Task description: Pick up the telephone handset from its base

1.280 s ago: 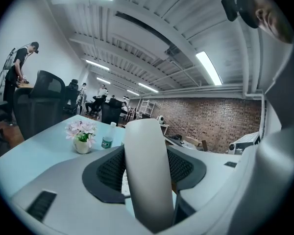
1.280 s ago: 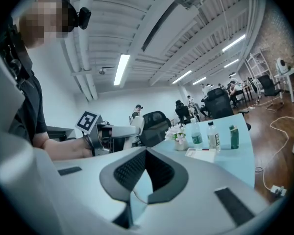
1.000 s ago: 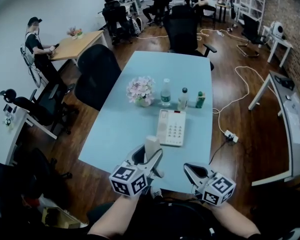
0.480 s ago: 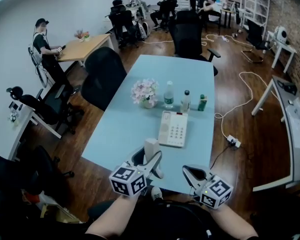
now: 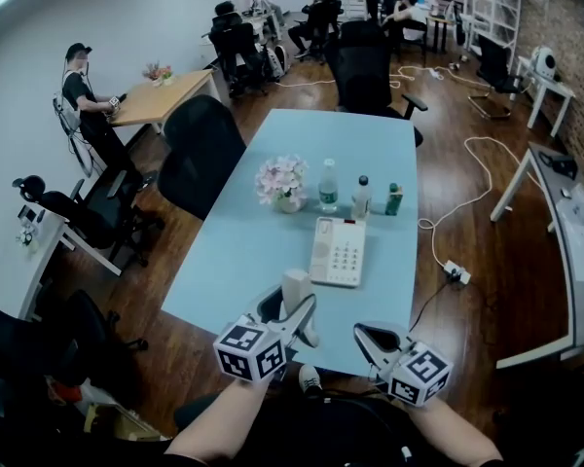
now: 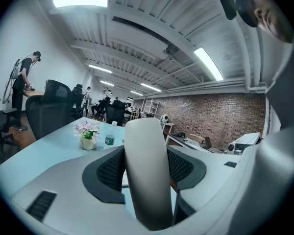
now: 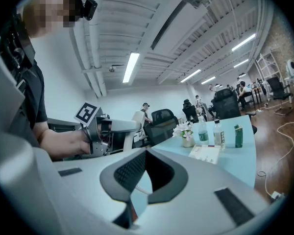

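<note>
The white telephone handset (image 5: 295,287) stands upright between the jaws of my left gripper (image 5: 290,311), which is shut on it above the near edge of the pale blue table (image 5: 243,251). The left gripper view has the handset (image 6: 146,175) filling the middle, with a dark pad pressed on each side. Farther along the table lies the white telephone base (image 5: 337,251) with its keypad, its cradle bare. To the right of the handset my right gripper (image 5: 370,337) is shut and holds nothing; its pads (image 7: 129,169) meet at the tips.
Beyond the base stand a pot of pale flowers (image 5: 281,181), two clear bottles (image 5: 328,185) and a small green bottle (image 5: 394,198). Black office chairs (image 5: 200,149) flank the table. A cable and a power strip (image 5: 456,272) lie on the floor at the right.
</note>
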Demonstrator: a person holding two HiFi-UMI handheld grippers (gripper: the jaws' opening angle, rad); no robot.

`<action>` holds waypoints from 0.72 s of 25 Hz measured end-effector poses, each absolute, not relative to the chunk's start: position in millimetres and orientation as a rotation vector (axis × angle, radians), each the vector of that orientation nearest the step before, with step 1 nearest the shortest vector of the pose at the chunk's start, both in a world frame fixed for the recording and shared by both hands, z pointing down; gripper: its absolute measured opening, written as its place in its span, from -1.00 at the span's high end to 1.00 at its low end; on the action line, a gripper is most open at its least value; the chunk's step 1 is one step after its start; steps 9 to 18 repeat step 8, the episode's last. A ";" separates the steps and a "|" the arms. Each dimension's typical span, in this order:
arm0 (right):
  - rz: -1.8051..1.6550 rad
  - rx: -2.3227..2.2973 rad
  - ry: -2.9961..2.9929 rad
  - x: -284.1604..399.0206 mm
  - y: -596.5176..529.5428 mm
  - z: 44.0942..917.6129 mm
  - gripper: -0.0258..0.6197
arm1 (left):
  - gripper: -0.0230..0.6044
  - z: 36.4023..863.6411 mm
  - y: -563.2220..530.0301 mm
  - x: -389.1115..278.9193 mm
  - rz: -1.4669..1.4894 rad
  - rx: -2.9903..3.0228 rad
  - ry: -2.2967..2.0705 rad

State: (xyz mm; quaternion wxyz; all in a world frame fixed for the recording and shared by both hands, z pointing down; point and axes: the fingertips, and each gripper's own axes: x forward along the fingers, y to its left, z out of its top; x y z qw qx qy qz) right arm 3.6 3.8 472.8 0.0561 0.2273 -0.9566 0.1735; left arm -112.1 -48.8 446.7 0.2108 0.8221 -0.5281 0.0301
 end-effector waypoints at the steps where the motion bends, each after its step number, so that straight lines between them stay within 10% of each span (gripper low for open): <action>1: 0.524 0.685 -2.902 2.4 4.0 473.0 0.88 | 0.15 446.2 -49.8 -111.9 0.083 2.287 -1.466; 18: 0.523 0.677 -2.910 -2.9 1.2 471.9 0.88 | 0.15 444.2 -51.8 -115.6 0.081 2.291 -1.469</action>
